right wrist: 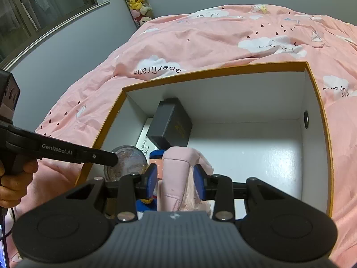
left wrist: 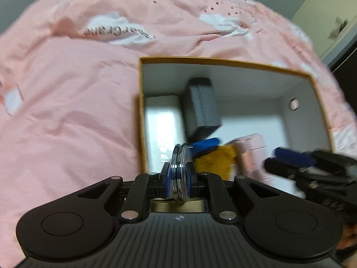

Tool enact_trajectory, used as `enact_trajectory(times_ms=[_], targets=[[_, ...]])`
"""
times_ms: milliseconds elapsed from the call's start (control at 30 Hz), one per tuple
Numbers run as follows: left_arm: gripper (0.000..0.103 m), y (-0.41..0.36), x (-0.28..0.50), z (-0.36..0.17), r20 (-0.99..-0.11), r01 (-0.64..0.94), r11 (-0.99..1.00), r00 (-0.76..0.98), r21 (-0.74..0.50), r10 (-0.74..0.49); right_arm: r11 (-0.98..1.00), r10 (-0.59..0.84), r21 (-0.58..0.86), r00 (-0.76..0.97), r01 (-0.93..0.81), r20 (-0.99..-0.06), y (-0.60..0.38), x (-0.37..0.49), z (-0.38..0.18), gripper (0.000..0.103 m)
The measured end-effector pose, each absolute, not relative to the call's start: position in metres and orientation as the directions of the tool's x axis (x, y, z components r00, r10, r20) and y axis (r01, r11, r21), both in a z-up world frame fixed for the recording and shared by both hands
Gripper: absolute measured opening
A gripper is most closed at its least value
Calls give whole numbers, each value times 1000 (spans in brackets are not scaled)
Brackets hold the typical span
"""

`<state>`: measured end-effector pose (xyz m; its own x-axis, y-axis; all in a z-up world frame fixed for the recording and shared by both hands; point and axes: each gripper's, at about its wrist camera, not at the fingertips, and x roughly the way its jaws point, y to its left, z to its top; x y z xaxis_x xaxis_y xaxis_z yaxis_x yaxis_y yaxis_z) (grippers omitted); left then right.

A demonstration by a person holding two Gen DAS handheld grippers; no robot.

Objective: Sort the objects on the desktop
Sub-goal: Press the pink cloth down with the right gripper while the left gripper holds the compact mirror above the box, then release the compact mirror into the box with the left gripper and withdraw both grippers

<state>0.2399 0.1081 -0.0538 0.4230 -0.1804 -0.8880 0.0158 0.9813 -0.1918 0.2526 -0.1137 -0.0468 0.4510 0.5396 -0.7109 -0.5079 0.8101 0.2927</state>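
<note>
While left hand-held gripper pinches round case | right pinches pink cloth | dark box beyond

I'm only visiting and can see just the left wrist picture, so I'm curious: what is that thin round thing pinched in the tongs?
Observer: Seen face-on from the right wrist view, it is a clear round case with brownish speckles inside.
Operator: And the blurry tongs at my right edge?
Observer: Those right tongs grip a pink cloth over the open box.
Operator: Is there anything beyond the bed?
Observer: Plush toys are stacked in the wall corner.
</note>
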Motion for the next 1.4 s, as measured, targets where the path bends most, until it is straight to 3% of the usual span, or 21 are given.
enact_trajectory(times_ms=[433,667,867,1200,1400], targets=[[16,93,234,-54,-901,92,996,430,-22,-60,813,527,284,436,-509,-729,-113,252,-53,39],[16,94,232,-48,-892,87,996,448,-31,-66,808,536,305,415,-504,-735,-113,254,-57,39],[16,90,223,-42,-881,86,995,466,-48,-82,796,556,352,365,-493,-747,-109,258,-68,25],[16,82,200,-16,-837,133,988,530,-76,-135,805,542,323,396,-498,-741,-113,252,-57,30],[16,77,180,6,-795,150,986,589,-67,-143,791,557,270,464,-549,-688,-120,230,-37,35]])
